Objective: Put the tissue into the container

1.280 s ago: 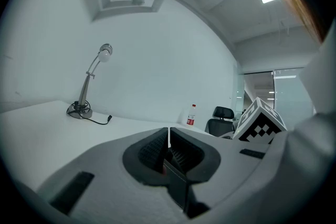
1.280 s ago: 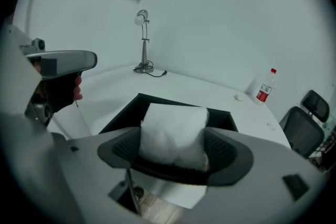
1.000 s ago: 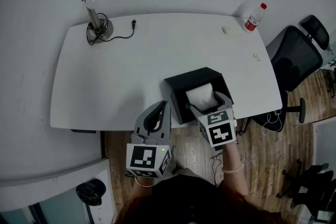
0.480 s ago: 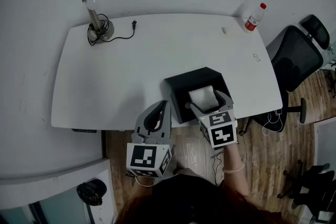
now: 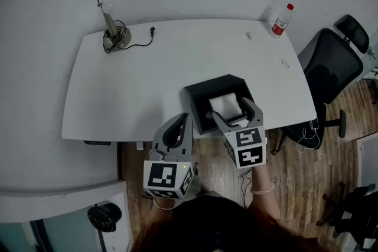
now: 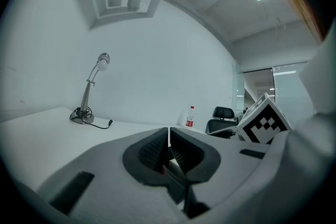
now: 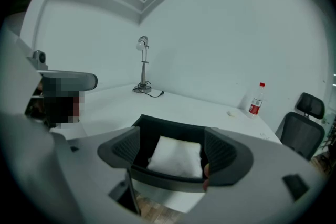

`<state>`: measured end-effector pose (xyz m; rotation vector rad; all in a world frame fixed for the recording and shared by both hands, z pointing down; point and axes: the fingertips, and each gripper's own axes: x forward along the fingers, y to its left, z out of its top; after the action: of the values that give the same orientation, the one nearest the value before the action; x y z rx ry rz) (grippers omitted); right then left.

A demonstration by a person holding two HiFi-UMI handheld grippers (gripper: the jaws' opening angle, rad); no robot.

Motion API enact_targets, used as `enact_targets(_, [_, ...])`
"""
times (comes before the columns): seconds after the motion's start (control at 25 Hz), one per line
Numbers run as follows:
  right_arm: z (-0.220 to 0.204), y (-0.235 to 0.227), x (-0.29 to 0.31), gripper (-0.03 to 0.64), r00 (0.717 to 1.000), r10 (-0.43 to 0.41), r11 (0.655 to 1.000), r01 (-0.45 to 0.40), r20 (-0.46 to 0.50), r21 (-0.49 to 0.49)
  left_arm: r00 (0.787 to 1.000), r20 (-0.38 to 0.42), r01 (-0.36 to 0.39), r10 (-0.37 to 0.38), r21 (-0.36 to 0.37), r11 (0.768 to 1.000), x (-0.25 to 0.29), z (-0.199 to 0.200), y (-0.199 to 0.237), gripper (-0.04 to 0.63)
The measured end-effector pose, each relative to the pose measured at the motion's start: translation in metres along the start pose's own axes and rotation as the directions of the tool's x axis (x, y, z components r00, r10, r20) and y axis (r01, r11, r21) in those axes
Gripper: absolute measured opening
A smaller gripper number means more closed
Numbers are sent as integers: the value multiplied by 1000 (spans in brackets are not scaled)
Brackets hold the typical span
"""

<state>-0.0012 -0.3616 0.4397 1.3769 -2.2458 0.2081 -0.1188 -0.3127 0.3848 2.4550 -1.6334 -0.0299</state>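
A black open-topped container [image 5: 204, 91] stands near the white table's [image 5: 147, 79] front edge. A white folded tissue [image 5: 223, 104] lies inside it, seen in the right gripper view as a pale pad [image 7: 176, 157] within the black walls [image 7: 173, 128]. My right gripper [image 5: 231, 109] hovers at the container's near side, open, its jaws wide apart on either side of the tissue and gripping nothing. My left gripper [image 5: 183, 120] sits to the left over the table's front edge, its jaws [image 6: 168, 147] pressed together with nothing between them.
A desk lamp [image 5: 112, 15] with its cord stands at the table's back left. A red-capped bottle [image 5: 279, 19] and a small pale object [image 5: 249, 36] sit at the back right. A black office chair [image 5: 331, 68] stands right of the table, on wooden floor.
The right gripper has drawn back slightly toward the person, and the tissue now rests lower in the container, free of the jaws. The left gripper has stayed put.
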Motion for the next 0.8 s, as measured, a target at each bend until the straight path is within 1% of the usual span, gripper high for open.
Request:
enact_targets(0.36, [2, 13, -31, 397, 998, 43, 999, -43, 54, 4, 1000, 23, -15, 15, 23, 1000, -26, 5, -22, 34])
enact_targets(0.44, [2, 15, -39, 368, 997, 30, 1000, -31, 73, 6, 999, 31, -19, 19, 27, 999, -33, 7, -26, 34])
enact_targets(0.48, [3, 13, -44, 325, 996, 12, 1000, -12, 86, 4, 999, 34, -21, 20, 29, 999, -37, 7, -28, 34])
enact_targets(0.52, [4, 12, -49, 252, 995, -7, 1000, 7, 99, 0, 999, 36, -22, 21, 31, 999, -40, 7, -31, 34])
enact_targets(0.56, [4, 11, -54, 232, 994, -19, 1000, 19, 109, -5, 999, 39, -24, 23, 33, 999, -43, 8, -34, 34])
enact_targets(0.8, [1, 13, -82, 230, 989, -12, 1000, 11, 146, 11, 998, 54, -28, 25, 52, 998, -63, 11, -52, 34])
